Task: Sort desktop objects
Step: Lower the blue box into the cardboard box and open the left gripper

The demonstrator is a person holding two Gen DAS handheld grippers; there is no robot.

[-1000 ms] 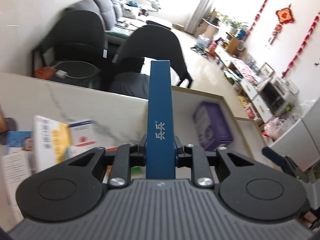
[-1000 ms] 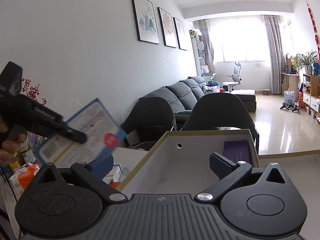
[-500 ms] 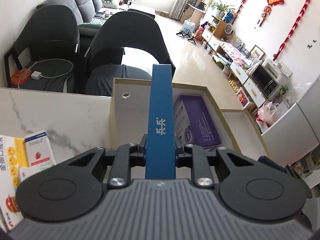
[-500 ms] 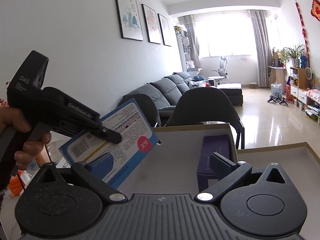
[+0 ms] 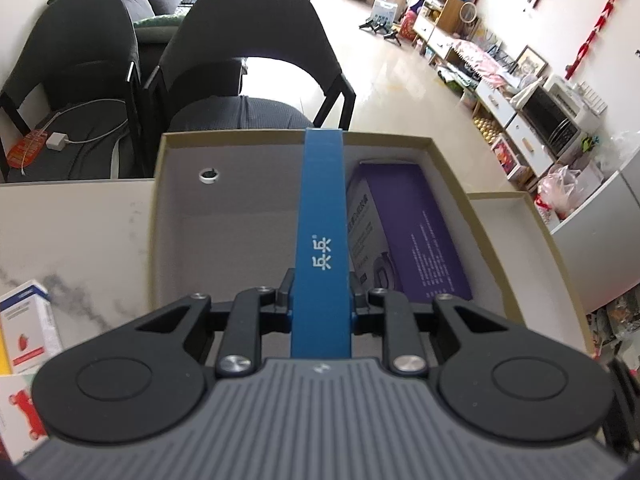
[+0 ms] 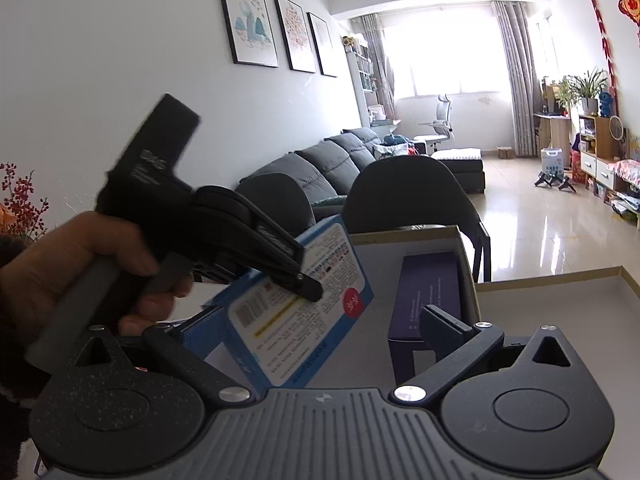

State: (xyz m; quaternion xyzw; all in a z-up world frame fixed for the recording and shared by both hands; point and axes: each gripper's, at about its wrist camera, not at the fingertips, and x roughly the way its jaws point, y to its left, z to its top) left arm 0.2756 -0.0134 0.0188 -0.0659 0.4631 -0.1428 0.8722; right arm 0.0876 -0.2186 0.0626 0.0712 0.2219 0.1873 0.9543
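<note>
My left gripper [image 5: 320, 300] is shut on a flat blue box [image 5: 322, 208], seen edge-on and held above an open cardboard box [image 5: 240, 160]. A purple box [image 5: 416, 224] lies inside along the right wall. In the right wrist view a hand [image 6: 72, 264] holds the left gripper [image 6: 310, 290], which is clamped on the blue box [image 6: 304, 328] with its printed label showing. It hangs just in front of my right gripper [image 6: 318, 322], which is open with nothing between its fingers. The purple box [image 6: 428, 284] and the cardboard box [image 6: 404, 236] lie beyond.
White cartons with a strawberry print [image 5: 28, 332] lie on the marble table [image 5: 72, 220] at the left. A second shallow cardboard tray [image 5: 516, 216] adjoins the box on the right. Two dark chairs [image 5: 248, 40] stand behind the table's far edge.
The left gripper has carried the blue box rightward from over the marble table to above the cardboard box, tilting down. It has moved closer to the right gripper, which stayed open.
</note>
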